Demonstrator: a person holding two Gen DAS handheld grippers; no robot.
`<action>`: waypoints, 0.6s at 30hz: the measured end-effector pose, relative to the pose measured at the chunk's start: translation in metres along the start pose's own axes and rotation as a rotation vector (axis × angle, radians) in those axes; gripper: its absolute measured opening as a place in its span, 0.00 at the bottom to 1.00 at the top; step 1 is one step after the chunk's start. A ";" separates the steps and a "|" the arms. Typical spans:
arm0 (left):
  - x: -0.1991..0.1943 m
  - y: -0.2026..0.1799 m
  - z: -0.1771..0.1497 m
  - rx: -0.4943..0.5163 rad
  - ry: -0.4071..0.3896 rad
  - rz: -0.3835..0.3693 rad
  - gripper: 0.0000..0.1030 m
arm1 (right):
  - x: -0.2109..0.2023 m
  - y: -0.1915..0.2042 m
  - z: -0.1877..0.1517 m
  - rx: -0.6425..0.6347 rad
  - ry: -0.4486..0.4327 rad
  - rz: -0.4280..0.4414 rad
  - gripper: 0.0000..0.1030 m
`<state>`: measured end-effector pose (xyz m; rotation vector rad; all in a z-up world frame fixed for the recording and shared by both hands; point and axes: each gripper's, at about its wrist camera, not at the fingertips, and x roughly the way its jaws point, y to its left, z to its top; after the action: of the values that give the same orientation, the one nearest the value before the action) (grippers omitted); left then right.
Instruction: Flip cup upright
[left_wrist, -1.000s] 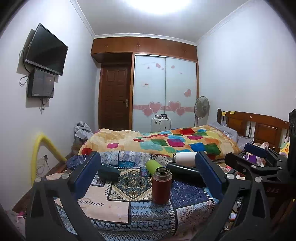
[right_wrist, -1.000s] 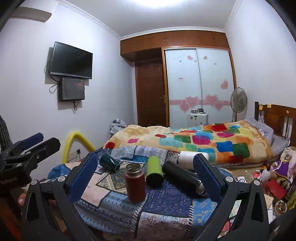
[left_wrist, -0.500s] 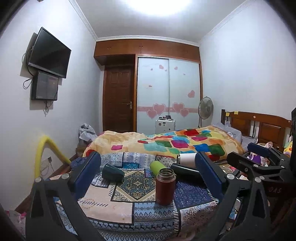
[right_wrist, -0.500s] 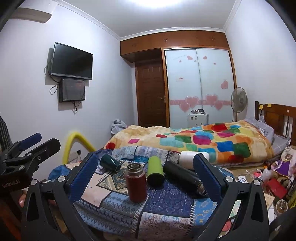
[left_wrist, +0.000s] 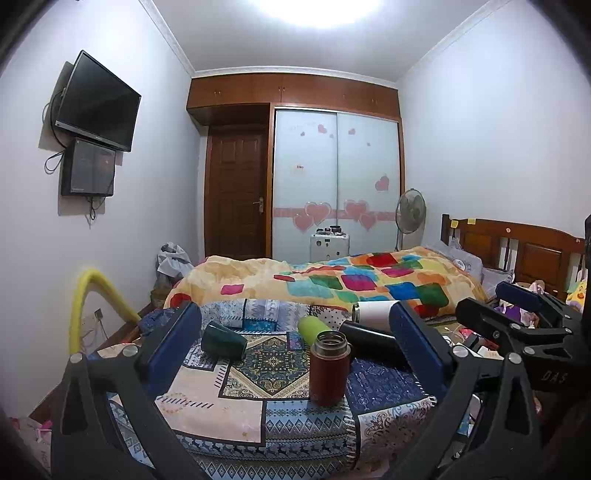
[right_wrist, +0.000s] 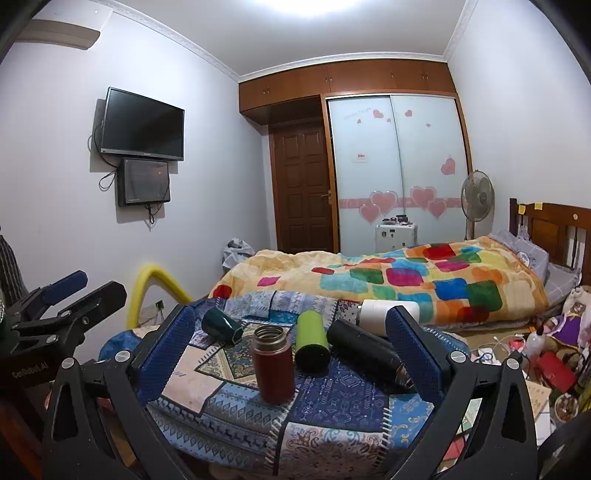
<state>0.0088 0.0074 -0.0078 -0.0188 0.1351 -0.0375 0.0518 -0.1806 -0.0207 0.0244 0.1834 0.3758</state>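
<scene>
A red-brown flask (left_wrist: 328, 369) stands upright on the patterned cloth-covered table (left_wrist: 207, 402); it also shows in the right wrist view (right_wrist: 273, 363). A dark green mug (left_wrist: 223, 335) (right_wrist: 221, 326), a lime green cup (left_wrist: 314, 328) (right_wrist: 311, 341), a black bottle (left_wrist: 369, 341) (right_wrist: 365, 352) and a white cup (left_wrist: 373, 314) (right_wrist: 376, 312) all lie on their sides. My left gripper (left_wrist: 295, 350) is open and empty, in front of the table. My right gripper (right_wrist: 291, 354) is open and empty, likewise held back from the cups.
A bed with a colourful quilt (left_wrist: 332, 280) lies behind the table. A yellow foam tube (left_wrist: 96, 291) arches at the left wall. Clutter covers the floor at the right (right_wrist: 546, 362). Each gripper shows at the edge of the other's view (left_wrist: 517, 321) (right_wrist: 59, 306).
The left wrist view has shifted slightly, so the table and cups sit a little further right in frame. The right gripper and the cups have not moved.
</scene>
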 end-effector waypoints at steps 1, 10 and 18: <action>0.001 0.000 0.000 0.000 0.000 0.000 1.00 | 0.000 0.000 0.000 0.000 -0.001 0.000 1.00; 0.003 0.000 0.000 -0.001 0.004 -0.005 1.00 | 0.000 -0.002 0.000 0.004 -0.002 0.002 1.00; 0.003 -0.001 -0.001 -0.004 0.000 -0.009 1.00 | 0.001 0.000 0.002 0.006 -0.008 0.000 1.00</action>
<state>0.0116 0.0067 -0.0091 -0.0238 0.1354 -0.0461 0.0530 -0.1807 -0.0193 0.0319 0.1763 0.3755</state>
